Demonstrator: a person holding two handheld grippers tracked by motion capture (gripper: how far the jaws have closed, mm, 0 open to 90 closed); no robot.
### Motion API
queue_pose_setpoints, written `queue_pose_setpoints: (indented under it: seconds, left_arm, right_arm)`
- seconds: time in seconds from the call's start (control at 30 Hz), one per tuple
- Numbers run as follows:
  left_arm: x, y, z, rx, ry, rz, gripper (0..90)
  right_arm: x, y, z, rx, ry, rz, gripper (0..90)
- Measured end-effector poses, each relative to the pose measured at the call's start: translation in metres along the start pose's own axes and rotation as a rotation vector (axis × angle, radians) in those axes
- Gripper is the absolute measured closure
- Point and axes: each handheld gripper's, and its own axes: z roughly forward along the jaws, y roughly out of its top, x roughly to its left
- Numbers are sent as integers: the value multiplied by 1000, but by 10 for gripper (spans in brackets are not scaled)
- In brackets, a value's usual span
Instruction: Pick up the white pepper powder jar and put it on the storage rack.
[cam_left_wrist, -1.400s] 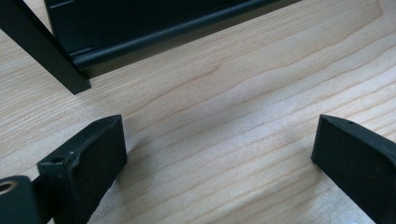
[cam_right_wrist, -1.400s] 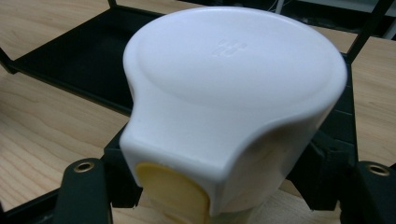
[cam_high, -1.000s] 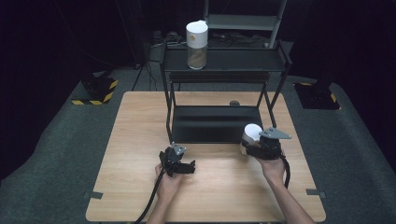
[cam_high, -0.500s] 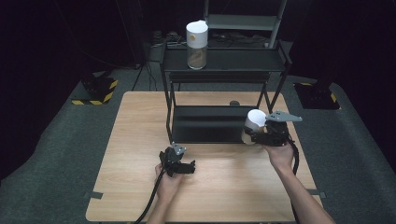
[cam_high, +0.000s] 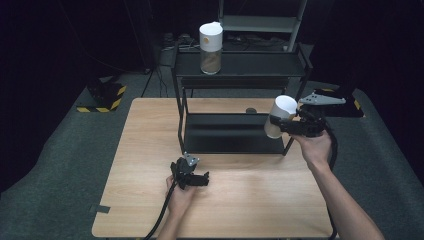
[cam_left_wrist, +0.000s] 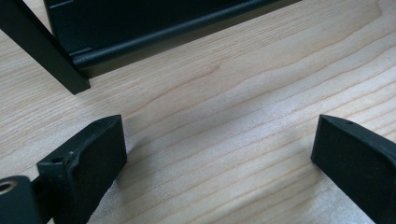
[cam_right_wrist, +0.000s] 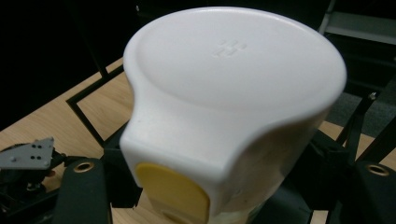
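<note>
My right gripper (cam_high: 281, 125) is shut on a jar (cam_high: 278, 116) with a white lid and holds it tilted in the air, at the right front corner of the black rack (cam_high: 240, 62). In the right gripper view the jar's white lid (cam_right_wrist: 233, 70) with a yellow tab looms close between the two jaws. A second, similar jar (cam_high: 211, 41) stands upright on the rack's top shelf. My left gripper (cam_high: 202, 178) rests on the wooden table (cam_high: 250, 200) in front of the rack, open with nothing in it (cam_left_wrist: 219, 140).
The rack's lower shelf (cam_high: 230, 132) sits low over the table. A small dark round thing (cam_high: 251, 110) lies on the table behind it. A yellow-and-black striped block (cam_high: 102, 97) sits on the floor at the left. A grey metal shelf unit (cam_high: 260, 22) stands behind the rack.
My right gripper has risen with the jar from near the table to mid-height by the rack's right side. The left gripper has stayed put.
</note>
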Motion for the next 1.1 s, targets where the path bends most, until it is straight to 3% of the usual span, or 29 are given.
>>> queue_pose_setpoints:
  seconds: [0.5, 0.87, 1.1]
  left_arm:
    - [0, 0, 0, 0, 0, 3, 34]
    - [1, 0, 0, 2, -5, 0, 37]
    - [1, 0, 0, 2, -6, 0, 37]
  right_arm:
    - [-5, 66, -18, -17, 48, -21, 302]
    - [-8, 103, -18, -15, 47, -8, 302]
    - [-2, 134, -13, -18, 15, -8, 302]
